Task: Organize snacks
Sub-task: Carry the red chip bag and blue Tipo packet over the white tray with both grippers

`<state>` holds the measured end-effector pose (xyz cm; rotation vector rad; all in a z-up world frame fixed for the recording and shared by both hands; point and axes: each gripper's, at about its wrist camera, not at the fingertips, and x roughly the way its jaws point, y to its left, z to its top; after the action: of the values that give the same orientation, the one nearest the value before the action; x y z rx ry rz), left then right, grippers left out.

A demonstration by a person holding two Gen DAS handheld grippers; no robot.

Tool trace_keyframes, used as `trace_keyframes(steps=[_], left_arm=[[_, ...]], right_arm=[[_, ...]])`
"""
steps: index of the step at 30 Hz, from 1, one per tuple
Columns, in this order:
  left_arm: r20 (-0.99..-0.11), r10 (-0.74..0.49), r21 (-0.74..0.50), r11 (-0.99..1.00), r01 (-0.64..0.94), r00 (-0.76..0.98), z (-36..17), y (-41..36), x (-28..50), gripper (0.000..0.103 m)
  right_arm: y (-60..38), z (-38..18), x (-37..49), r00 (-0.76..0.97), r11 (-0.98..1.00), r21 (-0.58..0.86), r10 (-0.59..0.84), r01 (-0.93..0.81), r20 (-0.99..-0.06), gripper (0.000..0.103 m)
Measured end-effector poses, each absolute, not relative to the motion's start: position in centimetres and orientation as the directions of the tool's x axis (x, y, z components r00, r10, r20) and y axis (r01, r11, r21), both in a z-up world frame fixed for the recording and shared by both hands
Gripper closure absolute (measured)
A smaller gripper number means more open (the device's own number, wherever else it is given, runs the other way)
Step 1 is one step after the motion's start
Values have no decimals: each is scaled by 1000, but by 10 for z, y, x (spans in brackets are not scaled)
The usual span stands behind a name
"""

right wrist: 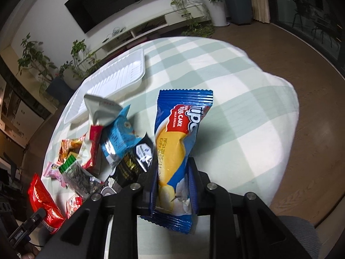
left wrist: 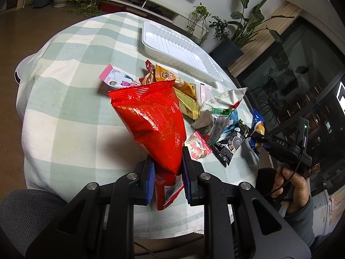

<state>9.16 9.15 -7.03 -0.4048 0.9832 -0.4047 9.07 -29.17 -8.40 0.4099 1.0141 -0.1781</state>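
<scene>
Left gripper (left wrist: 168, 172) fingers pinch the red bag (left wrist: 151, 118) low, lifted over the table (left wrist: 64, 108). Right gripper (right wrist: 172, 185) fingers pinch the cake pack (right wrist: 181, 133) mid-body. I judge both light, crinkly, slick, crushable. Tray (left wrist: 155, 28) empty.

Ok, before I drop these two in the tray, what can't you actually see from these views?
- Left wrist view: the red bag in the left gripper covers part of the snack pile; what lies under it is hidden.
- Right wrist view: the blue roll cake pack in the right gripper blocks the tablecloth behind it.
- White tray: its near end is covered by a silver packet.
- Small packet labels: too small and blurred to read.
</scene>
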Motion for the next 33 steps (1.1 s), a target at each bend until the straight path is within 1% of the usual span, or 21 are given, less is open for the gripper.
trace_keyframes(steps=[13,20,25,28,30,33], left_arm=[[-687,-487,-506,853,126,539,-47,117,103,83],[-673,-466,-463,871,164,574,-8,125,152,83],[-683,-436,-392,896,209,587,25,114,217,83],[-696,-418,-353,907,229,584,39,101,261,83],[-712,-406,-324,914,244,573,45,89,291,83],[-744,-389,-294,921,258,544,43,73,331,83]], right_arm=[[-330,-56,86,595,889,276,4,366,-804,77],[-358,-26,109,640,895,264,-31,360,-768,77],[-358,6,153,681,928,251,-5,276,-732,77],[-342,19,193,687,952,246,54,184,-725,77],[-325,21,223,670,965,233,93,123,-736,77],[-301,8,268,614,974,224,152,41,-775,77]])
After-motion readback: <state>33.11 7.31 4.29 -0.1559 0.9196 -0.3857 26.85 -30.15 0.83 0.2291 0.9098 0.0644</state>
